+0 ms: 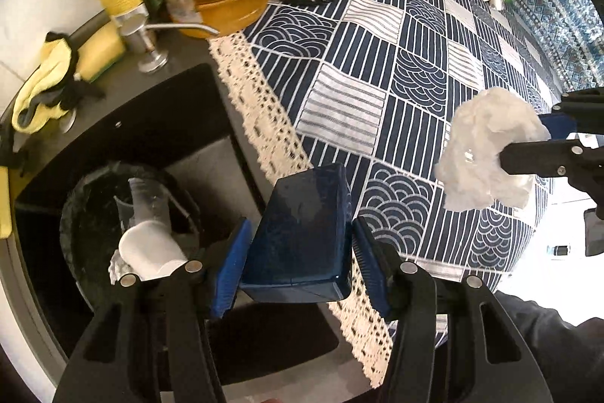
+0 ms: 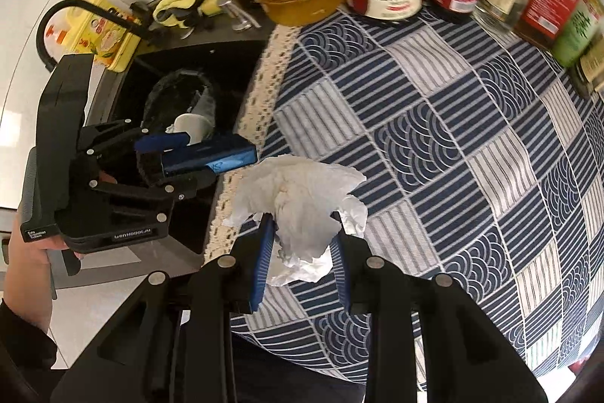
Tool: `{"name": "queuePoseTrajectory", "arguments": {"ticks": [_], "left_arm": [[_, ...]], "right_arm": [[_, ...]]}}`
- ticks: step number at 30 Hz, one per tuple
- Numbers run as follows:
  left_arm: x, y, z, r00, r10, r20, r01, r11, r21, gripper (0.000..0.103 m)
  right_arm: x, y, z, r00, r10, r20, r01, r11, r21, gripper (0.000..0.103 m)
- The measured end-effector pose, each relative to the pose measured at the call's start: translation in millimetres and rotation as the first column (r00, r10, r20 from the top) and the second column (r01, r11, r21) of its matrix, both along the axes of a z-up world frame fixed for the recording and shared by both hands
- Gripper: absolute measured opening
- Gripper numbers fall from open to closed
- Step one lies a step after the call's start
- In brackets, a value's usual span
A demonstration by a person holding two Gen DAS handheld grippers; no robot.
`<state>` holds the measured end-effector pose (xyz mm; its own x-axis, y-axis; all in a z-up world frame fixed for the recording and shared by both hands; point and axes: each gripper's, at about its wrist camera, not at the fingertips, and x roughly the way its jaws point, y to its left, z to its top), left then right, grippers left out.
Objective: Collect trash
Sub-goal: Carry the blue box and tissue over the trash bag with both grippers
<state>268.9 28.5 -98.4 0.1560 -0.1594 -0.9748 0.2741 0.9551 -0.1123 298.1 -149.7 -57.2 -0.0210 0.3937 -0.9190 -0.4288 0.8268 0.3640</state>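
Left gripper [image 1: 300, 263] fingers clamp a blue box [image 1: 302, 237] beside the bin [image 1: 81, 214]. Right gripper [image 2: 302, 252] fingers pinch crumpled tissue [image 2: 298, 206], right of the bin.

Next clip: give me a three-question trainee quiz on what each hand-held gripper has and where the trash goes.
1. True or false: the left hand-held gripper holds a dark blue box.
2. What does the right hand-held gripper hold?
A. cup
B. crumpled tissue
C. bottle
3. Fill in: a white cup lies in the black ____.

Key:
1. true
2. B
3. bin
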Motion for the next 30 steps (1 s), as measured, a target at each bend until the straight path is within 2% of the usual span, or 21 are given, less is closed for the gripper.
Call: {"name": "queuePoseTrajectory", "arguments": {"ticks": [8, 9, 10, 11, 15, 22, 30], "left_arm": [[-21, 43, 12, 0.997, 0.071, 0.027, -0.071, 0.998, -0.004, 0.051], [-24, 49, 13, 0.996, 0.080, 0.029, -0.080, 0.997, -0.005, 0.044], [-27, 56, 13, 0.995, 0.095, 0.028, -0.095, 0.996, -0.001, 0.023], [-28, 61, 14, 0.994, 0.106, 0.028, -0.107, 0.994, 0.003, 0.015], [-36, 91, 14, 0.988, 0.153, 0.033, -0.153, 0.988, -0.004, 0.008], [-50, 149, 5, 0.971, 0.240, 0.022, -0.240, 0.971, -0.008, 0.008], [-53, 188, 2, 0.961, 0.275, 0.024, -0.274, 0.961, -0.041, 0.008]], "right_arm": [[-8, 46, 8, 0.997, 0.069, 0.020, -0.069, 0.998, 0.008, 0.031], [-9, 52, 9, 0.997, 0.077, 0.022, -0.077, 0.997, 0.008, 0.031], [-10, 60, 9, 0.996, 0.087, 0.023, -0.088, 0.996, 0.009, 0.031], [-11, 67, 9, 0.995, 0.097, 0.022, -0.097, 0.995, 0.010, 0.031], [-11, 93, 8, 0.992, 0.125, 0.022, -0.126, 0.992, 0.014, 0.031], [-10, 139, 0, 0.985, 0.170, 0.013, -0.170, 0.985, 0.008, 0.031], [-7, 195, -5, 0.975, 0.222, 0.002, -0.222, 0.975, -0.006, 0.031]]}}
